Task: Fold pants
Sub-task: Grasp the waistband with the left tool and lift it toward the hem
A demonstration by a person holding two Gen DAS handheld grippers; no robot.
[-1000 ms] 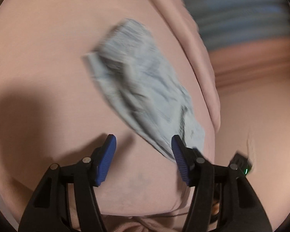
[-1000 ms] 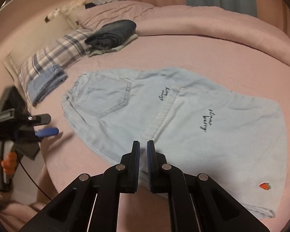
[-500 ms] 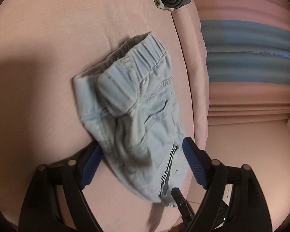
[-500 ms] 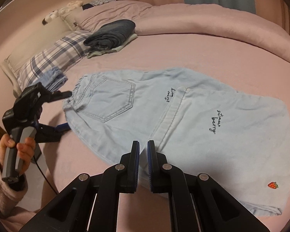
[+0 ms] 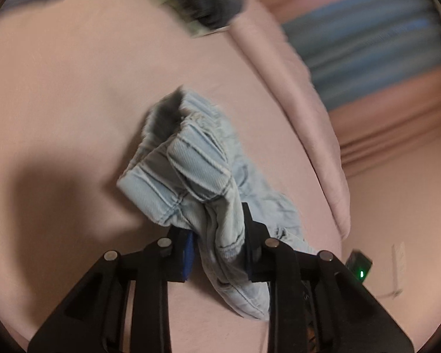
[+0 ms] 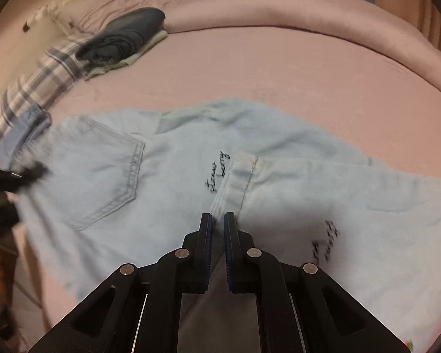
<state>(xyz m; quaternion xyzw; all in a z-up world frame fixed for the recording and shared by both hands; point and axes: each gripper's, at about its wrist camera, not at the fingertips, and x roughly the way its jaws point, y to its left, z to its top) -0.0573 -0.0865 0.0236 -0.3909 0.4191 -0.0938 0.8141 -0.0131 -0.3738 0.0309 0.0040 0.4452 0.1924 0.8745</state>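
Observation:
Light blue denim pants lie on a pink bed, back pocket up, with black script on each leg. My left gripper is shut on the elastic waistband and holds it bunched and lifted off the bed. It shows blurred at the left edge of the right wrist view. My right gripper is shut on the hem of the folded leg and holds it raised over the other leg.
A stack of folded dark clothes sits at the back of the bed. A plaid pillow lies at the left. A rolled pink duvet runs along the far side. Striped curtains hang beyond.
My left gripper closed on the waistband and lifted it. My right gripper rose and moved forward over the pants with the leg hem pinched in it.

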